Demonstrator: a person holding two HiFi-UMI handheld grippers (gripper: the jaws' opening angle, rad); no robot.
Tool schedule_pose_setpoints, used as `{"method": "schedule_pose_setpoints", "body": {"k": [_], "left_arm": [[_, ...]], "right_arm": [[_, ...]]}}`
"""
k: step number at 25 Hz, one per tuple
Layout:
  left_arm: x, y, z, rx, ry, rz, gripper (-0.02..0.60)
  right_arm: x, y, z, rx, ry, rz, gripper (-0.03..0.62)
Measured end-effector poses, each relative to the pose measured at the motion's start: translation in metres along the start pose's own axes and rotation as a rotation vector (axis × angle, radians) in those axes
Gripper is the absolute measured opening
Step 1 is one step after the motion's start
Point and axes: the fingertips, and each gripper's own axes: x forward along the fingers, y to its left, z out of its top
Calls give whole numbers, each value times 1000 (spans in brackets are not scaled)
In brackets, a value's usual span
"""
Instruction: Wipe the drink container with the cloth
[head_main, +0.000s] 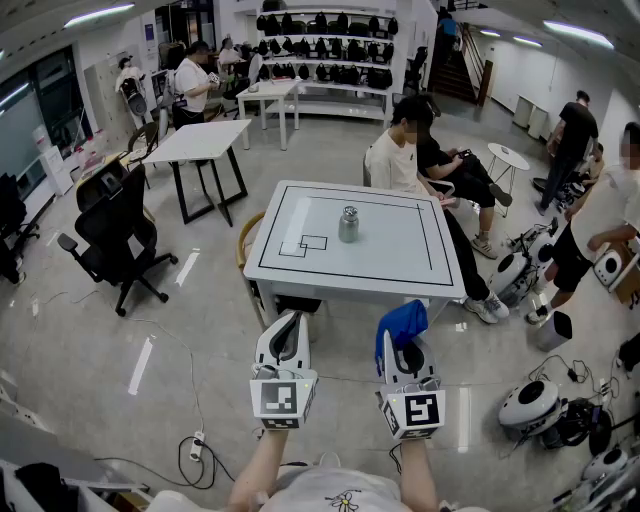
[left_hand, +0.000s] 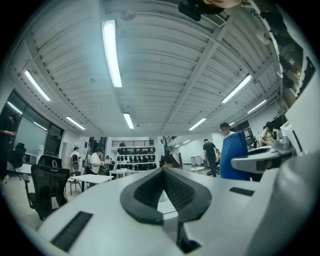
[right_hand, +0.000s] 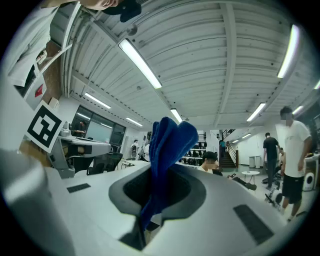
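Staging for the approach; as I read it, wiping has not begun. Right tongs (head_main: 407, 352) are clamped on the blue cloth (head_main: 402, 322): the right gripper view shows fabric pinched between the jaws, a bunched tuft standing above them and a tail hanging below. Left tongs (head_main: 287, 325) are closed together with nothing between them, per the left gripper view. Both are held out over the floor, off the near edge of the white table (head_main: 400, 270), well apart from the target. Drink container (head_main: 348, 224), a small metallic can-like thing, stands upright on the table, slightly to the 11 o'clock side of table centre and at 2 o'clock of the small black-outlined squares (head_main: 313, 243). It bears about 11 o'clock from the right tongs and about 1 o'clock from the left. Nothing touches it. Next move, my call: close in on the table, bring the cloth tuft onto the container wall and rub. It looks light and free-standing, so a one-sided push would likely slide or tip it; the left tongs probably need to open and steady it first. A seated person (head_main: 398, 150) is at the far edge, around 1 o'clock of the container, so keep the reach short.
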Motion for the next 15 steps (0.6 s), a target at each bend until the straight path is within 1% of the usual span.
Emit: {"method": "schedule_pose_setpoints", "body": {"k": [5,11,15], "left_arm": [[6,5,1,10,6,4,-3],[10,2,-9,6,22,15,-3],[14,-2,-10,8,16,8,-3]], "right_arm": [[8,-2,2,9,-13,4,43],[6,-7,-8,21,-8,23,43],[10,-14,-9,11,-40,28,43]]}}
